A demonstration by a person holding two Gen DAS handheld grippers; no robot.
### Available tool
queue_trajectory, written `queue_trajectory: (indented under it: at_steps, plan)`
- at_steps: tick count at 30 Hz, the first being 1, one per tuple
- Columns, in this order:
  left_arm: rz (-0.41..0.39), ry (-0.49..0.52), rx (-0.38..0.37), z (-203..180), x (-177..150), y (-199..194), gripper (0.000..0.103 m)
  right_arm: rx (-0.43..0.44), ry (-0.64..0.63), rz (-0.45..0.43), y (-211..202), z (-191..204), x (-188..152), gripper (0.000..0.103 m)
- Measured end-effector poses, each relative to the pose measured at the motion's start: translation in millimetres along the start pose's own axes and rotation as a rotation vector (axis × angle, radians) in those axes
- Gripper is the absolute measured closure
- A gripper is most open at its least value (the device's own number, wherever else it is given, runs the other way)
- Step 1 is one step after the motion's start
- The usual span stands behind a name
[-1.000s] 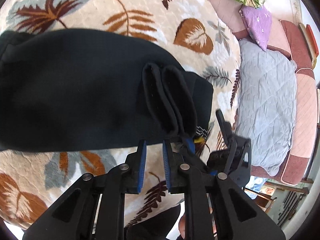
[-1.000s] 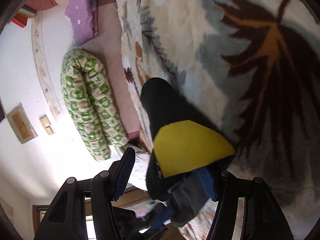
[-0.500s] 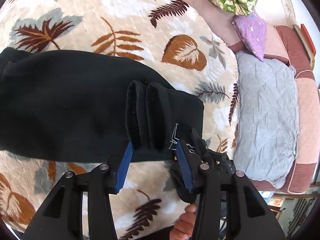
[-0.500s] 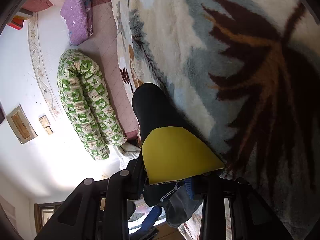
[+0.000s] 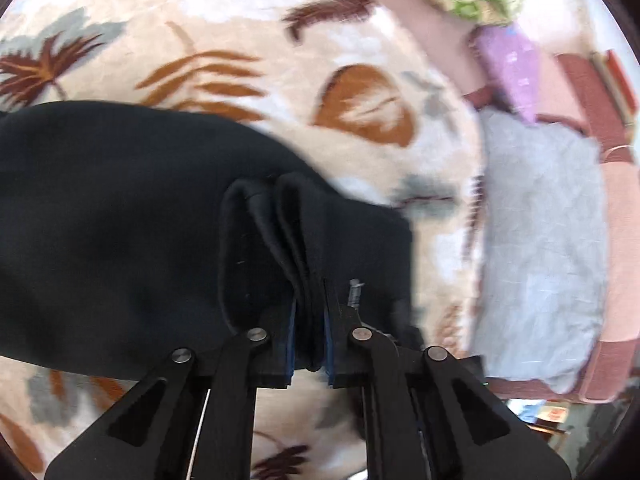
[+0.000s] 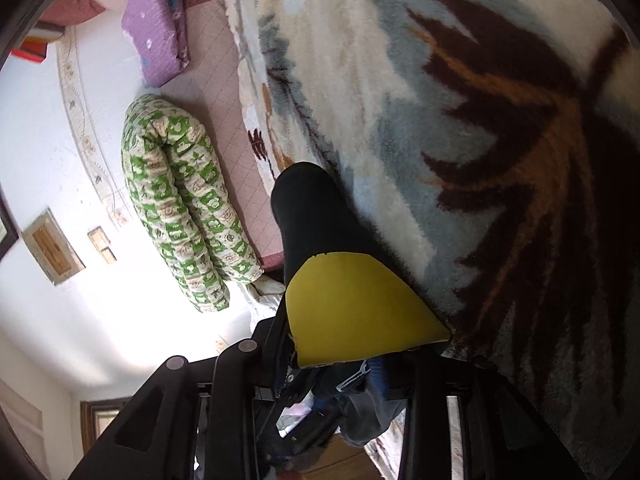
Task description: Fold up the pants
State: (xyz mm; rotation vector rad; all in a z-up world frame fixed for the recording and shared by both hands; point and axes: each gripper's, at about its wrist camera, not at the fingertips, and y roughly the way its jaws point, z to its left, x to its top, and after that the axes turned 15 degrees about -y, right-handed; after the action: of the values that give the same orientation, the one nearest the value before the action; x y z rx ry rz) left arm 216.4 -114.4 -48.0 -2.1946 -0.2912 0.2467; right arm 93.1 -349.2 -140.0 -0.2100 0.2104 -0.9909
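Black pants (image 5: 120, 232) lie across a leaf-patterned blanket (image 5: 304, 64). My left gripper (image 5: 309, 332) is shut on a bunched fold of the pants near their right end. In the right wrist view my right gripper (image 6: 336, 360) is shut on the pants (image 6: 312, 216), where a yellow patch (image 6: 356, 312) of the garment sits over the jaws. The right gripper's blue pads are mostly hidden by cloth.
The blanket (image 6: 480, 128) covers a bed. A grey pillow (image 5: 540, 240), a purple cushion (image 5: 508, 60) and a green patterned bolster (image 6: 180, 200) lie on a pink sheet (image 6: 224, 92) beside it. A white wall (image 6: 60, 160) stands behind.
My left gripper, open around the fold half a second ago, has shut on the pants. My right gripper, open a second ago, has closed on the cloth.
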Motion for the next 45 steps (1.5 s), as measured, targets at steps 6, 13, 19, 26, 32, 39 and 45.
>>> queue_trajectory:
  at_steps: [6,13,19,26,32,39,45]
  plan:
    - [0.012,0.047,0.093,1.0,-0.8,29.1,0.094,-0.078,-0.117,-0.102,-30.8,4.9,21.7,0.091]
    - [0.018,0.033,0.021,16.1,-0.8,30.0,0.093,-0.350,-0.509,-0.065,-11.9,32.3,17.3,0.099]
    - [0.059,-0.062,-0.014,37.9,2.2,-5.1,0.086,-0.232,-0.310,-0.001,-27.5,25.2,25.2,0.080]
    - [-0.003,-0.057,-0.025,73.3,3.4,-76.1,0.086,-0.146,-0.169,-0.041,-84.3,27.0,13.2,0.053]
    - [-0.171,0.010,0.071,110.5,25.3,-169.3,0.081,-0.142,-0.347,0.135,-37.5,71.6,-37.0,0.043]
    - [-0.216,-0.049,0.069,179.1,47.5,-213.1,0.080,-0.091,-0.408,0.414,79.9,82.8,-144.6,0.041]
    - [-0.160,-0.042,0.030,206.6,58.3,-204.3,0.080,-0.184,-0.444,0.487,138.8,77.9,-199.0,0.041]
